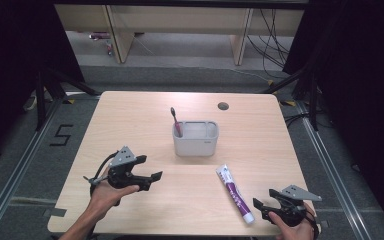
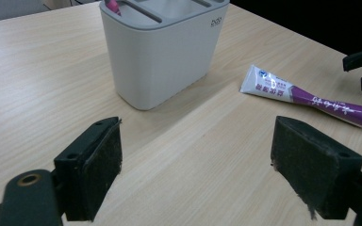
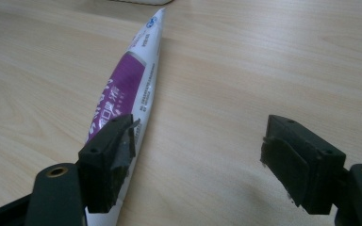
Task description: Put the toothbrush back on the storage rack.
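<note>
Starting at the left of the worktop (image 1: 130,115), the left claw (image 1: 150,181) is hovering low over the bare wood with its jaws standing wide and nothing between them. Its own view is looking past the two pads at the white holder (image 2: 162,49), which is standing upright near the middle of the worktop with a pink-handled toothbrush (image 1: 175,121) leaning in its left compartment.

Further right, the toothpaste tube (image 1: 235,193) is lying flat, its crimped end pointing toward the holder and its cap end near the front edge. At the far right, the right claw (image 1: 261,209) is sitting just beside the cap end, jaws also spread wide and gripping nothing.

The step in hand looks like a pick-up of the tube. To do it well, the right claw is probably needing to shift sideways until the tube sits centred between the pads, then close across the firmer part near the cap rather than the soft body, so the tube does not squeeze or slip.

The right gripper view is showing what the high view cannot: the tube is running under and past the left-hand pad (image 3: 115,155), not between the two. The high view is giving the whole layout and the toothbrush.
</note>
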